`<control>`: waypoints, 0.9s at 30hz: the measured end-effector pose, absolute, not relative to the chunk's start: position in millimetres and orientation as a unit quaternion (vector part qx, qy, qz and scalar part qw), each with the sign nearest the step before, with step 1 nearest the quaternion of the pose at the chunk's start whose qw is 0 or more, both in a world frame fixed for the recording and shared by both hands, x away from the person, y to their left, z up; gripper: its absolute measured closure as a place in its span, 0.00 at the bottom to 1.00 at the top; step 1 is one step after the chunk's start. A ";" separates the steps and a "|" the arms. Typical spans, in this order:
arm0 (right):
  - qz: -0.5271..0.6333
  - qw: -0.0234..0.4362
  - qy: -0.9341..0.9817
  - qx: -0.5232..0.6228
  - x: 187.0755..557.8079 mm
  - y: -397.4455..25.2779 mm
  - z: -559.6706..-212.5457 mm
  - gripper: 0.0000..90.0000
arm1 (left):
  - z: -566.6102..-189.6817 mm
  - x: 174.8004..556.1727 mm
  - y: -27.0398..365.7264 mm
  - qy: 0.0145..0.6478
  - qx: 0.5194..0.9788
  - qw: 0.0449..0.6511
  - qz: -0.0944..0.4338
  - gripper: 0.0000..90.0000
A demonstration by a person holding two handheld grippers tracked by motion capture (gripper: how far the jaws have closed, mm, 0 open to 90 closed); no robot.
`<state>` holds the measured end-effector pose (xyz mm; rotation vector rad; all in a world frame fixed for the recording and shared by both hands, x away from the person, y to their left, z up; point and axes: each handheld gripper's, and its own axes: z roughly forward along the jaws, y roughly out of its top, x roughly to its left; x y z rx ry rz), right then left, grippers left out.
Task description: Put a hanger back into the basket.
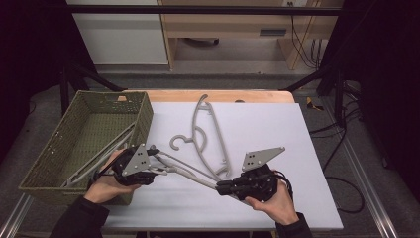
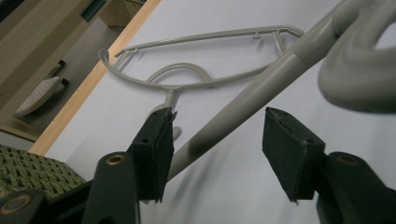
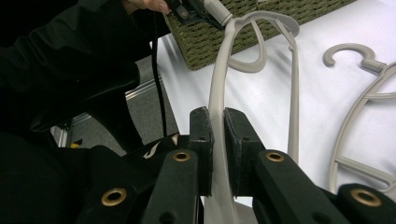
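The right tongs [image 3: 218, 140] clamp one arm of a grey plastic hanger [image 1: 190, 173] raised above the white surface [image 1: 257, 124]. The left tongs [image 2: 217, 149] stand apart around its other arm. A second grey hanger [image 1: 208, 136] lies flat beside a green woven basket [image 1: 79, 148].

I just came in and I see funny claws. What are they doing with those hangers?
A person holds a grey hanger between two grippers above the white table. The right gripper is shut on one end of it. The left gripper is open around the other end, by the green basket. Another hanger lies flat on the table, and one more leans in the basket.
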<state>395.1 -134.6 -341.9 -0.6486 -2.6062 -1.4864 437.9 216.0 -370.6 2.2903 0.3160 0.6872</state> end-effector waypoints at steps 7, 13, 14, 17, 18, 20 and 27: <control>-0.495 0.045 -0.843 -0.206 393.7 -141.2 -339.5 0.91 | -374.3 443.6 218.1 0.123 0.886 0.358 0.266 0.47; -0.497 0.047 -0.842 -0.202 392.7 -142.0 -338.9 0.91 | -374.7 445.7 219.0 0.122 0.887 0.364 0.257 0.59; -0.499 0.048 -0.841 -0.201 393.2 -142.6 -339.1 0.91 | -374.5 446.0 219.6 0.123 0.887 0.363 0.258 0.63; -0.503 0.053 -0.839 -0.202 394.0 -144.2 -339.6 0.91 | -374.6 445.6 220.7 0.113 0.889 0.359 0.260 0.66; -0.503 0.054 -0.838 -0.202 394.3 -144.6 -339.9 0.91 | -374.8 445.4 220.4 0.109 0.890 0.355 0.263 0.67; -0.504 0.056 -0.838 -0.201 395.1 -145.6 -340.2 0.91 | -375.5 444.4 219.8 0.105 0.892 0.351 0.263 0.69; -0.510 0.053 -0.837 -0.193 397.4 -148.9 -341.4 0.91 | -375.9 443.0 218.5 0.099 0.898 0.342 0.259 0.71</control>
